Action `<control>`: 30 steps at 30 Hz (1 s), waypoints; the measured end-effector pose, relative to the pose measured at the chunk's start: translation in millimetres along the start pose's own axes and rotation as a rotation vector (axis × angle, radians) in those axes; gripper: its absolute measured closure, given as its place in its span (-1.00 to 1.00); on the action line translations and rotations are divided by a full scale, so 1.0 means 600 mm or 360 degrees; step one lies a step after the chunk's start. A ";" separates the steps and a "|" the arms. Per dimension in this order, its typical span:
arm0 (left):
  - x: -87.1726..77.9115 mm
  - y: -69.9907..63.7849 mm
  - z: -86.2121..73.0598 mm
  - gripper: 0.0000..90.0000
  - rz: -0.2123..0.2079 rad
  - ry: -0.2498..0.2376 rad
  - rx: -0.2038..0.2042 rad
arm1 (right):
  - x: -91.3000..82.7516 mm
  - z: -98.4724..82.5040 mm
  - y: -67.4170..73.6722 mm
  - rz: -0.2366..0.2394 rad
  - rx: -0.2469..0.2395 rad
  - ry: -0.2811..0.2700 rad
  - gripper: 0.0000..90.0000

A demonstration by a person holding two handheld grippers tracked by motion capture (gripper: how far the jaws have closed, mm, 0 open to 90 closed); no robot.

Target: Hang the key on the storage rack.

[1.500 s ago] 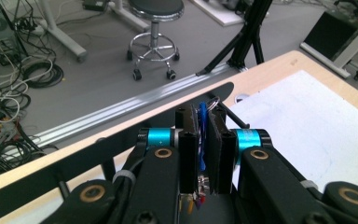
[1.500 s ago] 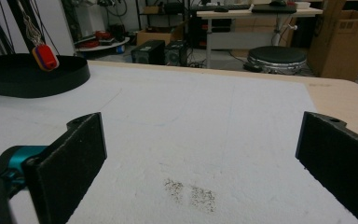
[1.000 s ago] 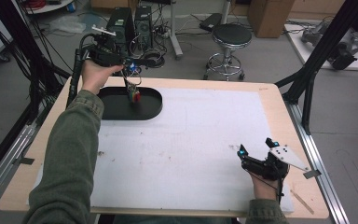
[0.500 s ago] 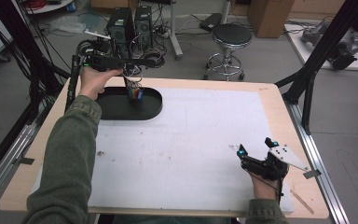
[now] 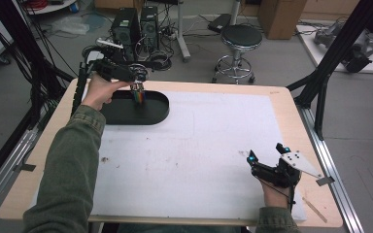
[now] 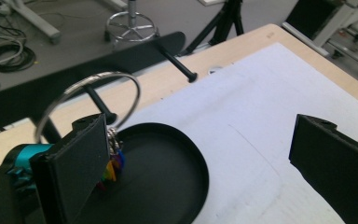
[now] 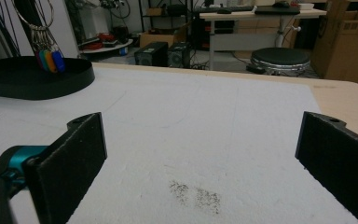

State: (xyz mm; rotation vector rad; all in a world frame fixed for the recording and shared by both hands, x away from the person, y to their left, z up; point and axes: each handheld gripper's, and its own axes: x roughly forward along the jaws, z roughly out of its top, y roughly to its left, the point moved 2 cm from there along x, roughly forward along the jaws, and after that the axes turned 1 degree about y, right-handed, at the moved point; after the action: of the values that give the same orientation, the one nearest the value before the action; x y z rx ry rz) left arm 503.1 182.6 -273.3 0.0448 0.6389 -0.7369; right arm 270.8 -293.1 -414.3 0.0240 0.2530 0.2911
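Change over the last second: the left gripper (image 6: 203, 140) is dipping and turning a little at the table's 10 o'clock, the hand coming down closer to the black tray (image 5: 155, 109). The coloured tags (image 7: 50, 60) are staying at much the same spot above the tray's far part. The right gripper (image 5: 264, 153) is not moving and is resting at 5 o'clock on the white mat (image 5: 199, 145).

Left jaws are standing wide apart and pinching nothing. The key ring (image 6: 136, 95) is hanging upright just behind the one jaw at 9 o'clock in the left gripper view. It looks hooked on that jaw, though the exact contact is hidden. The tags are dangling under it, low over the tray floor; I cannot tell whether they are touching it. Right jaws are also spread wide, with only bare mat between them.

Meaning, as a judgement: the bunch is being set down into the tray. The grip is already let go, but the ring is not yet lying flat, so it is hanging on to the jaw and needs slipping off.

Counts:
- Large key ring: 1
- Small rings under it: several, too small to count
- Tags: at least 3 colours showing, exact number unclear
- Tray: 1
- Mat: 1
- Grippers: 2
- Stool (image 5: 242, 36): 1, beyond the table at 12 o'clock
- Computer towers (image 5: 126, 24): 2, at 11 o'clock
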 end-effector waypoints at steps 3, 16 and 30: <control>-0.005 -0.004 -0.006 -0.89 -0.0020 -0.0002 -0.0014 | 0.000 0.000 0.000 0.0000 0.0002 -0.0004 -0.98; -0.032 -0.012 -0.055 -0.96 0.0006 0.0010 -0.0025 | 0.000 0.002 0.003 0.0014 -0.0010 -0.0001 -0.93; -0.049 -0.015 -0.113 -0.96 0.0022 0.0044 -0.0027 | 0.001 0.001 0.003 0.0012 -0.0006 -0.0001 -0.94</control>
State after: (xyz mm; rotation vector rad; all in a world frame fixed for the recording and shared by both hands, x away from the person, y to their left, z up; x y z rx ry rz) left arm 445.1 211.5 -310.3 0.0437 0.6704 -0.7182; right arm 270.9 -291.5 -413.6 0.0214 0.2517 0.2992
